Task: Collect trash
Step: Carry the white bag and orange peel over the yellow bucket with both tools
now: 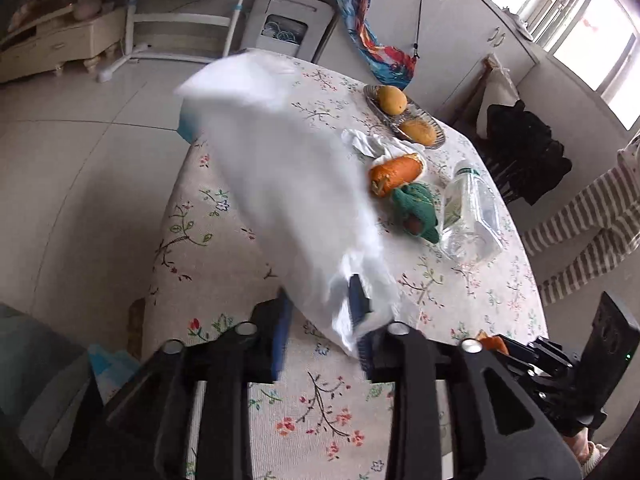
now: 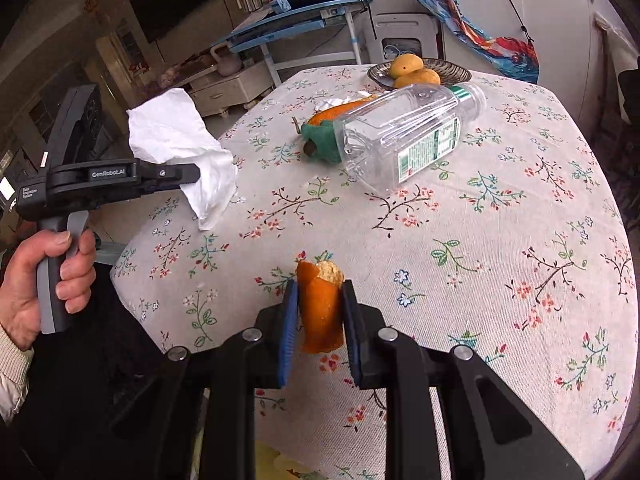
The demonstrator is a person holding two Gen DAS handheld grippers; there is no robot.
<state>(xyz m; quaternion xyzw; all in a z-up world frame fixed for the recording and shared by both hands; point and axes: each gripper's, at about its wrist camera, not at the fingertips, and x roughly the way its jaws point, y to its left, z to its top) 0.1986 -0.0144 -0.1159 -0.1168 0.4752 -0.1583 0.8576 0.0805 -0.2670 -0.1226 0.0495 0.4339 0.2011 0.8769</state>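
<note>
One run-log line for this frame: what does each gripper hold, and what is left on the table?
left gripper: white tissue between jaws | right gripper: shut on orange peel | on table: plastic bottle, green wrapper, larger peel

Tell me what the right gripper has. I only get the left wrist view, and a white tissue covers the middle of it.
Observer: The right gripper is shut on a piece of orange peel, which stands upright between its pads above the table.
Operator: Where does the tissue sit on my left gripper?
Observer: In the right wrist view, the tissue hangs crumpled at the tip of the left gripper, near the table's edge.
Operator: Is a hand on that gripper?
Observer: Yes, a hand wraps around its handle.
</note>
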